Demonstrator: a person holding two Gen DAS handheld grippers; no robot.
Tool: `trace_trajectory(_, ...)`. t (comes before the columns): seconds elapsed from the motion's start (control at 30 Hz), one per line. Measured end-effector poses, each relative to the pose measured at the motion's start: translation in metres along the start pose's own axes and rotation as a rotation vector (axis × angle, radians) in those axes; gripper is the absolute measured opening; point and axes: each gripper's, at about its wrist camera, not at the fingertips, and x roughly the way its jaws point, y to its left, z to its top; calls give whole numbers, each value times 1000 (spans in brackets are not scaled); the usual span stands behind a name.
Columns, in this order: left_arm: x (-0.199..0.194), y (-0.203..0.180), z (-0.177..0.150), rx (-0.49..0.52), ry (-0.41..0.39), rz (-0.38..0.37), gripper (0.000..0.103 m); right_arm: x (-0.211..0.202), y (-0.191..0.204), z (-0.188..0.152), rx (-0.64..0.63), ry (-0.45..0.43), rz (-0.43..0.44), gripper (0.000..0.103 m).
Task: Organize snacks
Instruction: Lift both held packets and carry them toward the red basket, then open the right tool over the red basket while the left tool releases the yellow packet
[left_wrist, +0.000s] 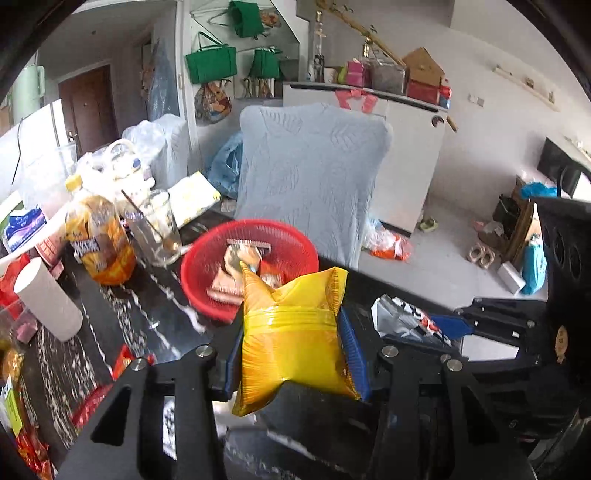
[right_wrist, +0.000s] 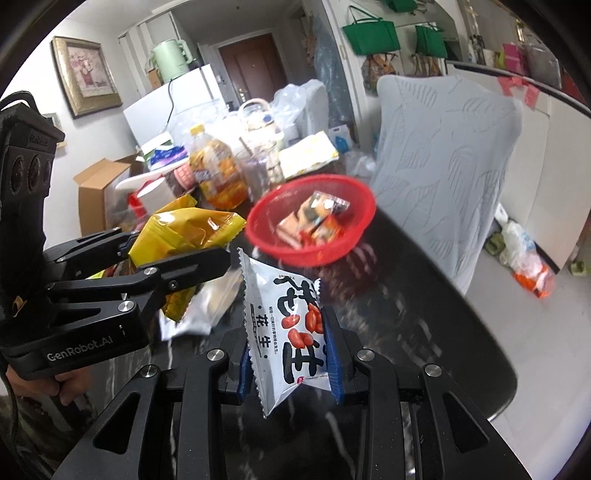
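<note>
Snacks aloft near red basket (left_wrist: 207, 295): left tongs (left_wrist: 291, 354) pinch soft yellow packet (left_wrist: 295, 343) mid-body; right tongs (right_wrist: 290, 350) clamp light, crinkly peanut sachet (right_wrist: 284, 332) likewise. Slippery film; grip flat.

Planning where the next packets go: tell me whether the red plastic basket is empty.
Not empty. The red plastic basket already holds several small orange-and-white snack packets, lying loose on its bottom.
</note>
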Motion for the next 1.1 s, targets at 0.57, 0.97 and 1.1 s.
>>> trace_trajectory(0.57, 40, 15, 58, -9, -49, 14, 46, 23, -28, 68, -30, -59, -73, 31)
trace_trajectory(0.97, 88, 50, 49, -70, 0, -3, 46, 65, -40, 86, -21, -20, -107, 31)
trace_trajectory(1.1, 105, 64, 45, -63, 37, 10, 46, 81, -39, 91, -31, -8, -110, 31)
